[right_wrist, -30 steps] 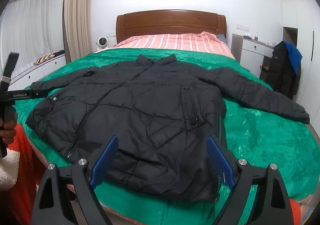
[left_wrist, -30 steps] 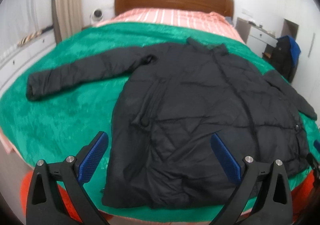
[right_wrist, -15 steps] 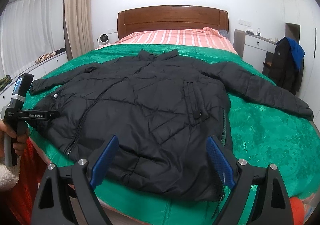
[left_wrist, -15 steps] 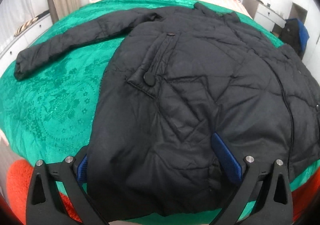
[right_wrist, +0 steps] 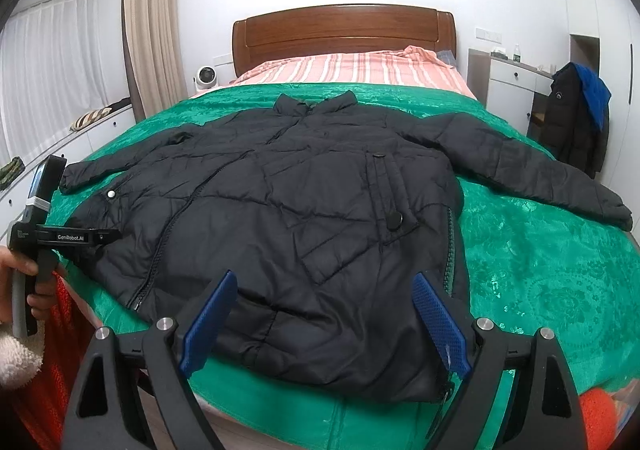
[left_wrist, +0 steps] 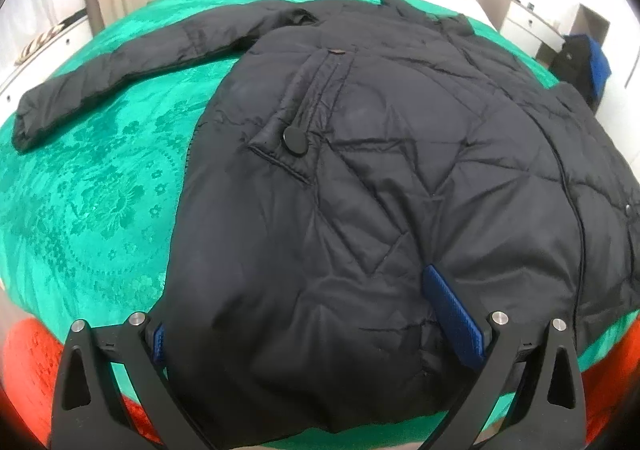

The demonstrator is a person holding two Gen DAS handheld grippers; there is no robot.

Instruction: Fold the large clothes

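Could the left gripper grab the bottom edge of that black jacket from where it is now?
Probably yes: the left gripper is open astride the black jacket's hem at the bed's near edge, one blue pad lying on top of the fabric, nothing blocking it.

The black left gripper with blue pads (left_wrist: pixel 308 314) sits low in frame, jaws apparently spread wide; the matching right gripper (right_wrist: pixel 324 314) gapes open.

Jacket (left_wrist: pixel 360 190) hem hides left gripper's (left_wrist: pixel 320 330) left pad.
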